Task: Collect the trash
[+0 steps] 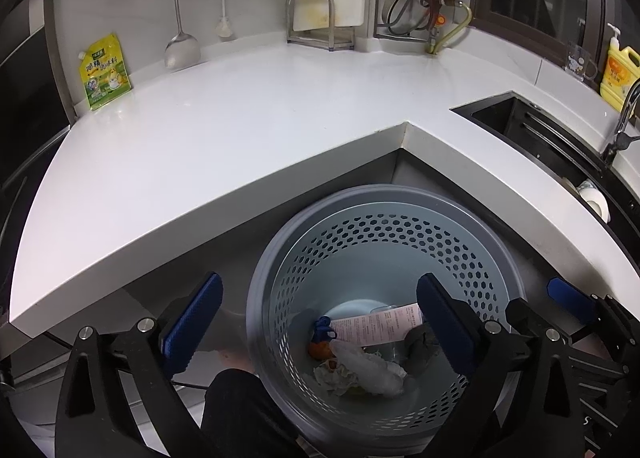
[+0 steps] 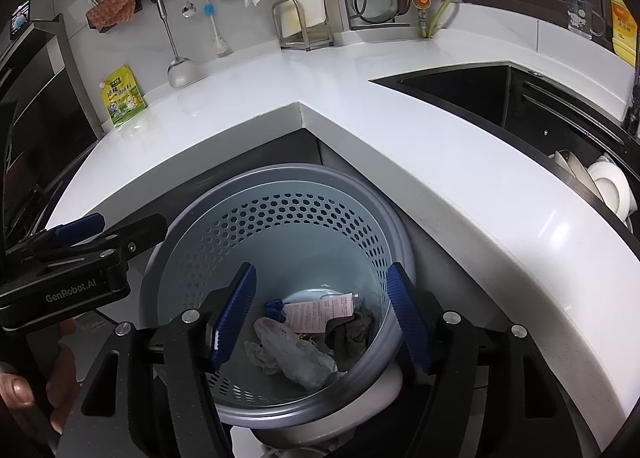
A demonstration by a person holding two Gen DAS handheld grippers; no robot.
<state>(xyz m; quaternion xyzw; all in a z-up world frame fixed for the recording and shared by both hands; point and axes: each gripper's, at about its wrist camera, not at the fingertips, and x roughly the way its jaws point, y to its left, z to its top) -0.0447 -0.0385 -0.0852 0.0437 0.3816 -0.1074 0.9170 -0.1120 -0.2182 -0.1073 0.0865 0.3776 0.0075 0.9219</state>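
Two open claws over a bin tucked under the corner of a white kitchen table.

The white table (image 1: pixel 248 126) bends around an inner corner, with a dark sink (image 2: pixel 472 98) set into its right arm, a yellow-green pouch (image 1: pixel 106 72) leaning on the tiled wall at the left, and ladles and a cloth hanging above. On the floor below the corner stands a round grey bin (image 1: pixel 280 258) with a perforated wall; the trash (image 1: pixel 368 370) lies at its bottom (a printed slip, a crumpled clear bag, a dark rag, something blue). The left claw (image 1: pixel 320 322) angles down over the bin, spread wide, nothing between its blue pads. The right claw (image 2: pixel 324 314) tilts down likewise, parted and empty.
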